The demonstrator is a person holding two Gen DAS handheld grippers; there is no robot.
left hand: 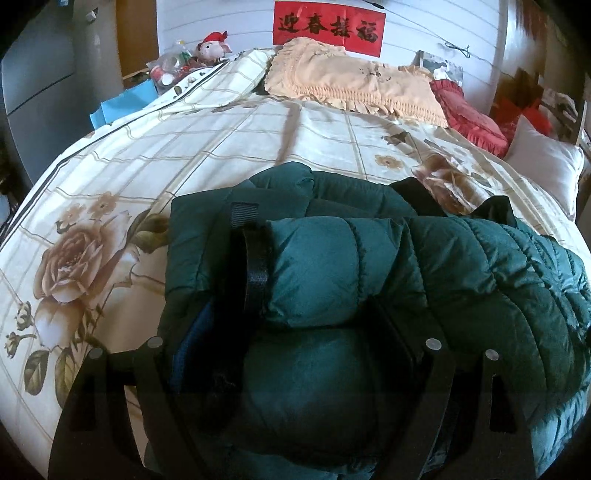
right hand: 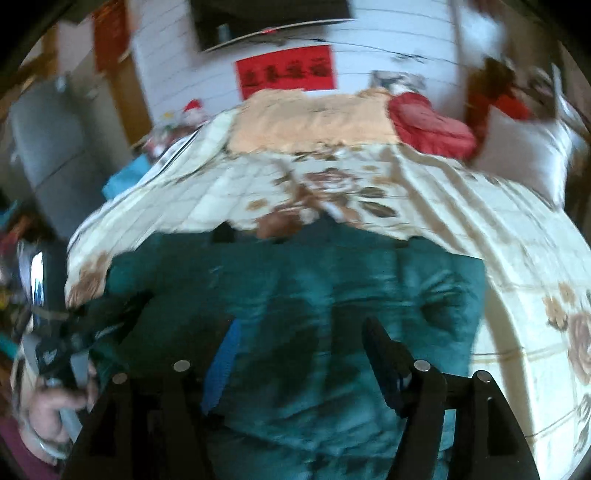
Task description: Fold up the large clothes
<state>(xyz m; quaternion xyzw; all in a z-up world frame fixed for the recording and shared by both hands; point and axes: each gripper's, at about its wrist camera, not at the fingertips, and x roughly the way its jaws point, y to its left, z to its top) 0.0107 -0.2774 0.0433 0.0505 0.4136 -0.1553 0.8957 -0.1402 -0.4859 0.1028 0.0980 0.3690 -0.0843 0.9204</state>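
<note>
A dark green quilted puffer jacket (left hand: 369, 266) lies bunched on the floral bedspread (left hand: 221, 147). In the left wrist view my left gripper (left hand: 291, 332) has its fingers spread around a thick folded roll of the jacket, with a black strap (left hand: 255, 269) beside the left finger. In the blurred right wrist view the jacket (right hand: 295, 295) lies spread flat under my right gripper (right hand: 299, 350), whose fingers stand apart above the fabric. The left gripper and the hand holding it show at the left edge (right hand: 59, 350).
A peach frilled pillow (left hand: 351, 81), a red cushion (left hand: 469, 114) and a white pillow (left hand: 546, 162) lie at the head of the bed. A red banner (left hand: 328, 26) hangs on the wall. A cluttered nightstand (left hand: 173, 70) and grey cabinet (left hand: 40, 74) stand at left.
</note>
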